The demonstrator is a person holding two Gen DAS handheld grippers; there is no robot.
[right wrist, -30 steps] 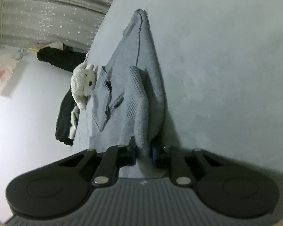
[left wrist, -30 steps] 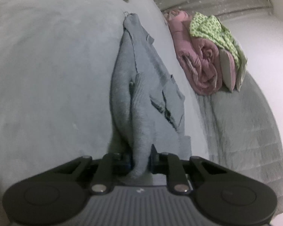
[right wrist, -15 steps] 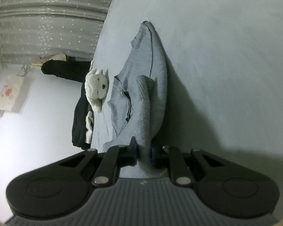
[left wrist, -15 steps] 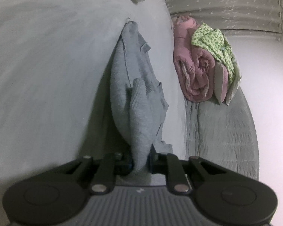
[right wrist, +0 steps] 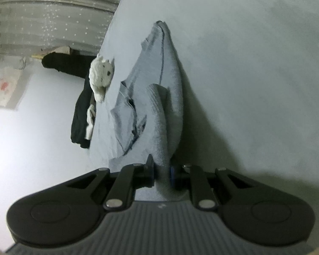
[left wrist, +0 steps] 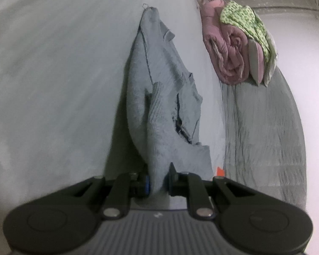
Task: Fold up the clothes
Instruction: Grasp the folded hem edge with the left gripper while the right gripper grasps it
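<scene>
Each tool, left (left wrist: 158,179) and right (right wrist: 162,173), grips the grey sweater (left wrist: 159,97); only the right view shows a plush toy (right wrist: 101,78).

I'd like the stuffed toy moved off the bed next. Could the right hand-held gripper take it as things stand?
Probably not yet. The right hand-held gripper is shut on the grey sweater, so it is occupied. The stuffed toy lies off to the side, with nothing covering it.
</scene>
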